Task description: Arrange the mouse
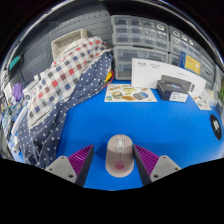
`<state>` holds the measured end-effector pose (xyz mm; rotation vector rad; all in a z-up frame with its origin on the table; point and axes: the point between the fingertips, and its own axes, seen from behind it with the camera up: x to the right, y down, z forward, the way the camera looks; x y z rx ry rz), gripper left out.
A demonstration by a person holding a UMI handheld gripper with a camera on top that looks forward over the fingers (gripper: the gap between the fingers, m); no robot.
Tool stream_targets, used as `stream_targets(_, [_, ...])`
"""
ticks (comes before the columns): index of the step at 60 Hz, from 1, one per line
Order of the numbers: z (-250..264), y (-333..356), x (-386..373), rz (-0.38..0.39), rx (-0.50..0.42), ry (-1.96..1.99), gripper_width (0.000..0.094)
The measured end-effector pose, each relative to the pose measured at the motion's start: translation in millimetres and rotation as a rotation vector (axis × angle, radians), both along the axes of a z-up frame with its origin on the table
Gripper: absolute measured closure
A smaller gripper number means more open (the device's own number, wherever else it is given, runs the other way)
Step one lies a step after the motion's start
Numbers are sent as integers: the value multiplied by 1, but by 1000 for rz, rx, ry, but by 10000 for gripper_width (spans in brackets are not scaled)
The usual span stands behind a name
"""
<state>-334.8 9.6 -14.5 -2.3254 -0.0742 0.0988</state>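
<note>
Gripper released, pink pads either side, bottom centre | mouse sits between the fingers on blue bench, small gaps both sides | plaid cloth upper left | boxes upper right

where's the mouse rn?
In the gripper view, the mouse sits on the blue mat between the open gripper fingers, gaps either side.

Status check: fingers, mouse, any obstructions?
Gripper open, fingers either side of the mouse, gaps showing. Mouse resting on blue table. Box and checked cloth well beyond.
</note>
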Motion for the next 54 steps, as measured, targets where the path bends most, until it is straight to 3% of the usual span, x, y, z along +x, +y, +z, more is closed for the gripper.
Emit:
stream_targets(6, [-2,1,3,39,-46,-50,201])
stream_targets(9, [-9,5,-2,23,-37,-50,239])
stream_targets(16, [-5,5,9,-7,-65,-39,381])
stream_targets(17, [-6,5,10,-12,-66,-38,435])
stream_targets(30, [-5,2,15,29,-118,-40,624])
stream_targets(44, [-1,2,30,125,-130,-54,633])
stream_targets(54, [76,18,146,95,-3,-40,633])
